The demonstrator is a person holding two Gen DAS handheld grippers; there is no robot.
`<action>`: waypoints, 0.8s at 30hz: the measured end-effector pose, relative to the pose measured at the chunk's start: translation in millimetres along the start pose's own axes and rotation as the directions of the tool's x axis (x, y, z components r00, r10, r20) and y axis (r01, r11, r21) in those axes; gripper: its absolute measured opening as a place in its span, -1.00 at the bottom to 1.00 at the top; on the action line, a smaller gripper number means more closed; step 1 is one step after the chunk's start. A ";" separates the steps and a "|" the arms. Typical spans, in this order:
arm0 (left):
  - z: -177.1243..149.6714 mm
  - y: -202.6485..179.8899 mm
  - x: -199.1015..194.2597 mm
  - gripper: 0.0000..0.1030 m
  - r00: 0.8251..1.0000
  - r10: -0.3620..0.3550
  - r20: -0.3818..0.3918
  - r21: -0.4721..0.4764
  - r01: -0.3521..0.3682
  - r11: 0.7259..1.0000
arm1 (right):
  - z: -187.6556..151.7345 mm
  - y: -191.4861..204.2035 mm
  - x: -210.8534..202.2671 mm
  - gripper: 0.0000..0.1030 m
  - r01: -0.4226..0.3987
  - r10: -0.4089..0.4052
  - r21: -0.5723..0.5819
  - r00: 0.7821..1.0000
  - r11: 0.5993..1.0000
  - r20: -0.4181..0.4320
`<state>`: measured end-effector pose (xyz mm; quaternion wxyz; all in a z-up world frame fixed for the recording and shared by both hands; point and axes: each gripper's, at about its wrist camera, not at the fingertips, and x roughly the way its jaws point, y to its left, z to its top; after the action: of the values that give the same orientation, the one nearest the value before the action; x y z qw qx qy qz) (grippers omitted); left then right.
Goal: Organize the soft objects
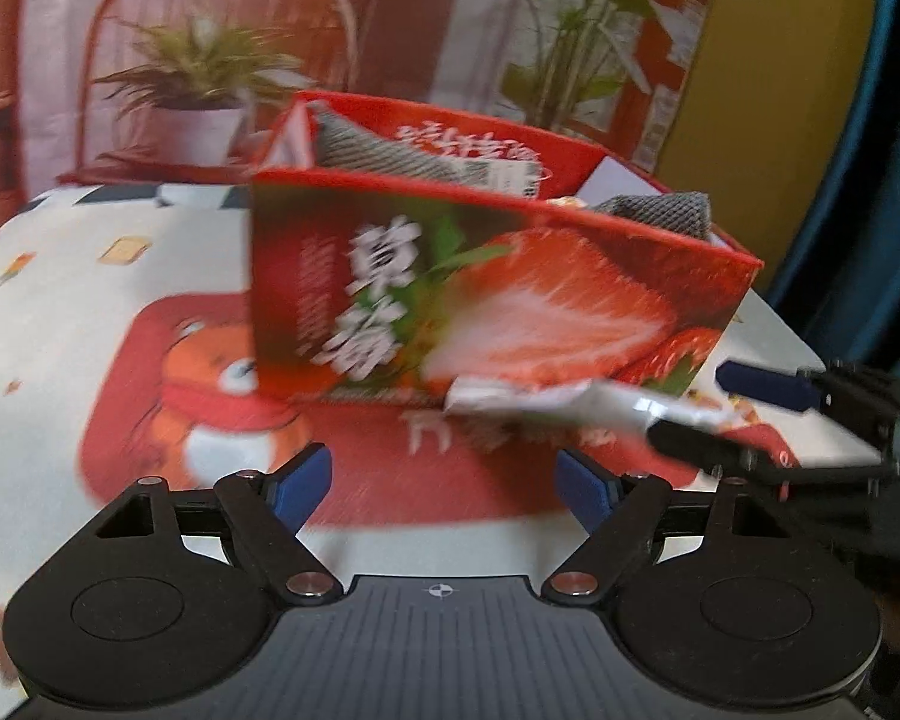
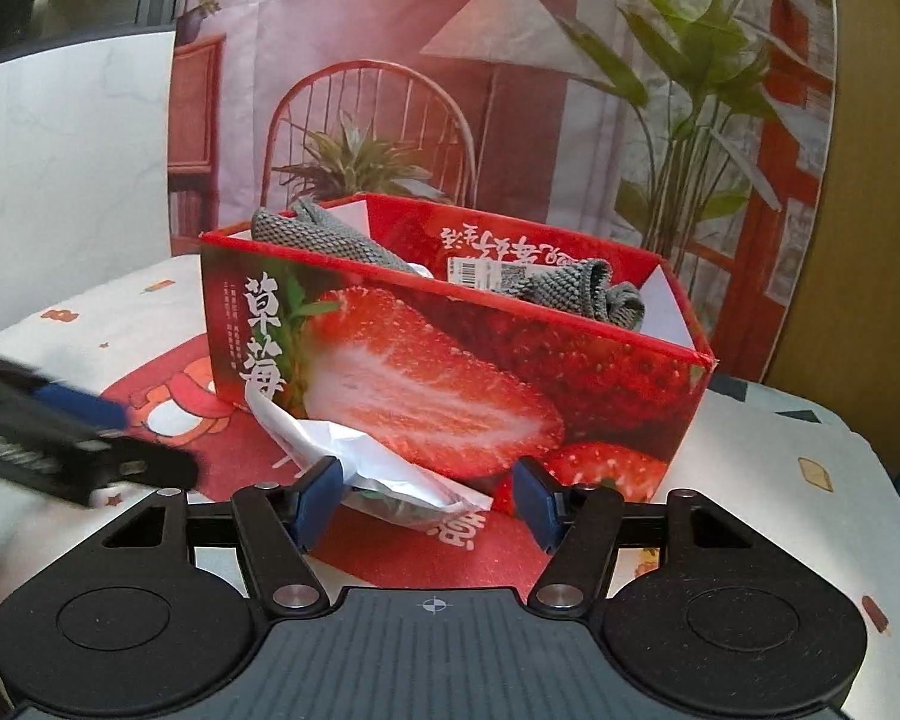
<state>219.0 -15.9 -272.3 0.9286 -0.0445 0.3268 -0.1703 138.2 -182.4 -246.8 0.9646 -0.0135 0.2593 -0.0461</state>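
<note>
Right tool (image 2: 426, 501) open around white packet (image 2: 384, 468), touching strawberry box (image 2: 450, 384) base. Left tool (image 1: 444, 480) open, empty, over worktop (image 1: 60, 312).

light: soft, warm | blur: left view smeared (right sharper) | edges: fisheye-bent, dark corners

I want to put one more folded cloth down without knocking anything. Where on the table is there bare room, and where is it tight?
Free: the tablecloth left of the strawberry box, and the stretch right of the box in the right wrist view. Tight: directly in front of the box, where the crumpled white packet lies between the open right gripper fingers, with the left gripper close beside.
</note>
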 end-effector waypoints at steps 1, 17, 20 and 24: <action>2.6 -2.1 4.5 0.61 1.000 -0.005 -0.001 0.005 0.005 1.000 | -0.2 -0.7 0.2 0.15 -0.002 0.002 -0.002 1.000 1.000 -0.001; 18.8 -6.5 30.6 0.58 0.999 -0.032 -0.020 0.040 0.033 0.999 | 12.3 39.2 17.1 0.16 0.023 -0.031 -0.443 0.999 0.896 -0.010; 19.0 -4.0 33.5 0.58 0.999 -0.036 -0.022 0.035 0.037 0.999 | 18.4 42.7 22.1 0.07 0.017 -0.026 -0.520 1.000 0.854 -0.010; 19.4 1.1 32.8 0.58 0.999 -0.054 -0.006 0.035 0.054 0.998 | 24.7 42.3 31.0 -0.49 -0.028 -0.002 -0.561 0.999 0.828 -0.052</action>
<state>255.3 -26.7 -276.8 0.9235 -0.0365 0.3246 -0.2010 180.8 -143.3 -243.1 0.9116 -0.2931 0.2855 0.0382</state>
